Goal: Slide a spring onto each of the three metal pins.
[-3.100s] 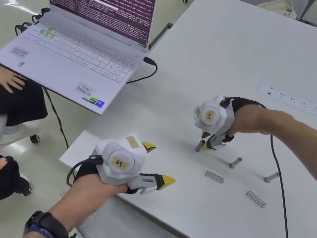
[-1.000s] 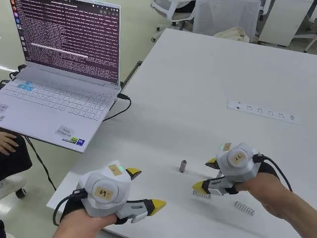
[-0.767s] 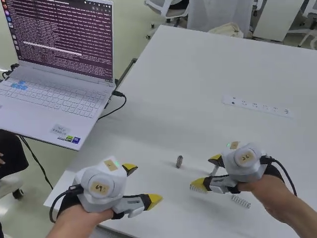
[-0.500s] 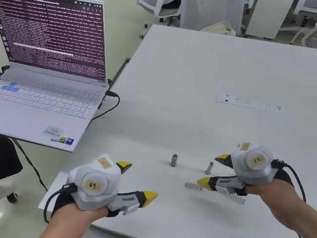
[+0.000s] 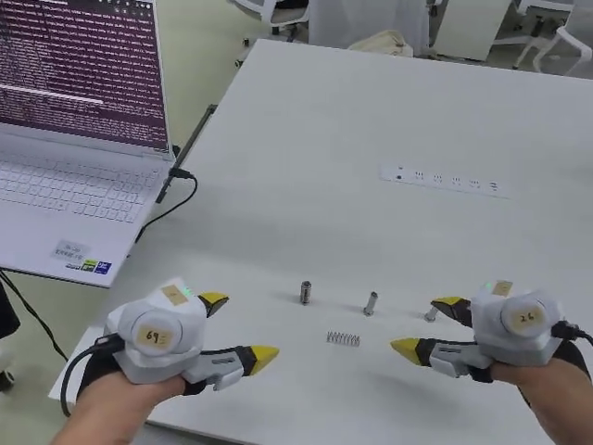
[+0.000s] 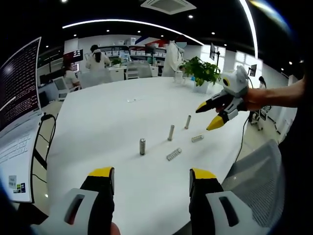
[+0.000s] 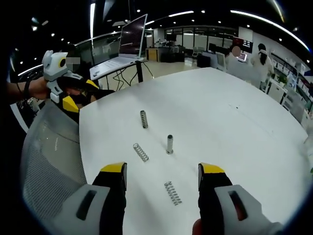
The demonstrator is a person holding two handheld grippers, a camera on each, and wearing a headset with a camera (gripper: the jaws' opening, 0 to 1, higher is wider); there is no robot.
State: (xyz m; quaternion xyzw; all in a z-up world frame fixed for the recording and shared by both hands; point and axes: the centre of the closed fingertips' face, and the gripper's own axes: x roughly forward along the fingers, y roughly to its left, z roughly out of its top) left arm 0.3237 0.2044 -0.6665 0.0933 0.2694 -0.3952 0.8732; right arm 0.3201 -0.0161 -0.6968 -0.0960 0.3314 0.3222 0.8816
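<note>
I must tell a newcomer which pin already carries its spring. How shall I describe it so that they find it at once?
On the white table, find the row of upright metal pins near the front edge. The spring-covered pin stands at the end nearest the laptop. Its side looks ribbed by the coil, while the bare pin beside it is smooth.

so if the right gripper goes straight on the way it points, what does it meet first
Probably the loose spring lying just ahead of the right gripper; a bare pin stands behind it. The gripper's height over the table is unclear.
</note>
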